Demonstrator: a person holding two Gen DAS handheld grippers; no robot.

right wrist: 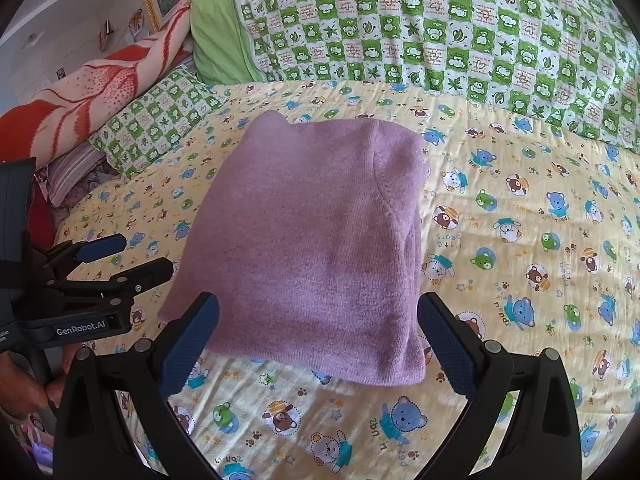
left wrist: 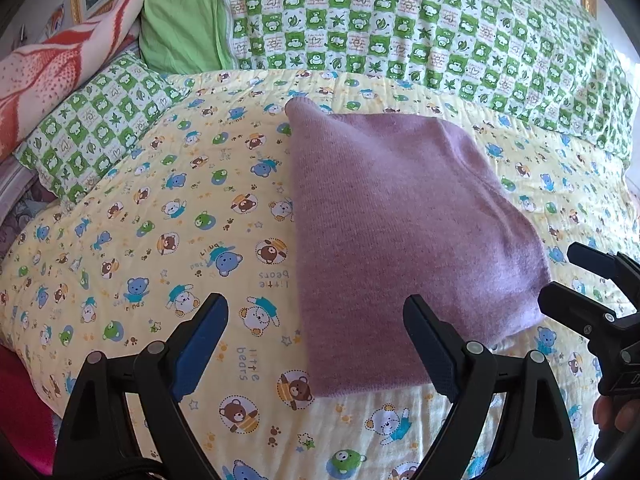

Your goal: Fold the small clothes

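A small purple knitted garment (left wrist: 400, 232) lies folded into a compact block on the yellow bear-print sheet (left wrist: 140, 240). In the right wrist view the same purple garment (right wrist: 312, 248) sits dead ahead. My left gripper (left wrist: 316, 344) hangs open just short of the garment's near left corner, nothing between its fingers. My right gripper (right wrist: 318, 344) is open too, straddling the near edge from above without touching it. From the left wrist view, the right gripper (left wrist: 568, 280) shows at the far right edge beside the garment's right corner. In the right wrist view, the left gripper (right wrist: 140, 256) shows at the left.
A green-and-white checked quilt (left wrist: 400, 24) lies piled along the back of the bed, with a matching pillow (left wrist: 96, 124) at the left. A red-and-cream blanket (left wrist: 60, 64) is heaped behind the pillow. A person's hand (right wrist: 24, 384) holds the left gripper's handle.
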